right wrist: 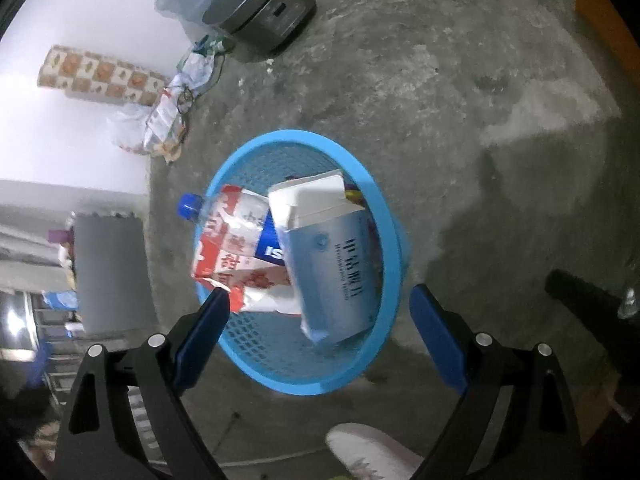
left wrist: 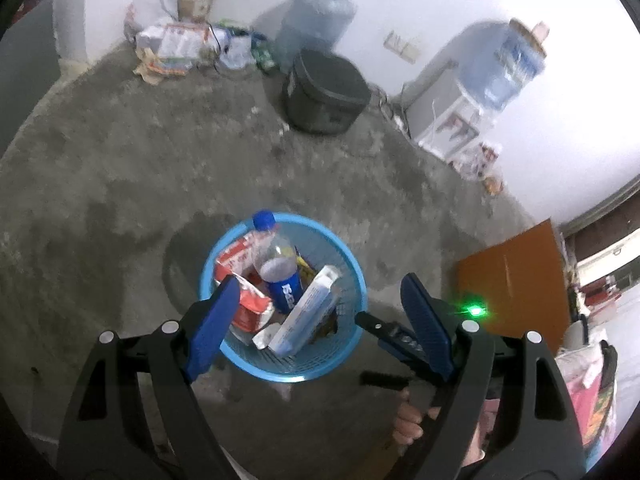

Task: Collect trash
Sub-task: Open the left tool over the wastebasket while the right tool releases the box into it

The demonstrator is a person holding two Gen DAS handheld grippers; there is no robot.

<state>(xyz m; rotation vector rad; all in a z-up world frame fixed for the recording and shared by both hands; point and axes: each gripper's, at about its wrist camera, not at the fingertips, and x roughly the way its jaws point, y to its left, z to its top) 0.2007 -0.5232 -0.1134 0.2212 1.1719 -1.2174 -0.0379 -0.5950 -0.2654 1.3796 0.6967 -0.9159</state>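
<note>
While both of my grippers hover over it, the blue mesh basket (left wrist: 280, 368) stands on the bare concrete floor (left wrist: 120, 168), and I place everything else by it. Largest, beyond the basket against the white wall, are a water dispenser (left wrist: 452, 116) with its bottle on top, a spare water jug (left wrist: 316, 20) and a dark round cooker (left wrist: 326, 92); an orange board (left wrist: 516, 280) leans off to the basket's right.

Inside the basket lies the trash. A pale blue carton (right wrist: 336, 268) leans across the middle, a red-and-white packet (right wrist: 228, 240) is slumped against the near-left wall, and a plastic bottle (left wrist: 276, 264) with a blue cap pokes up over the far rim.

My left gripper (left wrist: 320, 320) stands above the basket's near edge, jaws spread wide and holding nothing. My right gripper (right wrist: 320, 320) hangs over the same near rim, its fingers (right wrist: 436, 336) likewise apart, nothing between them but the view down into the basket.
</note>
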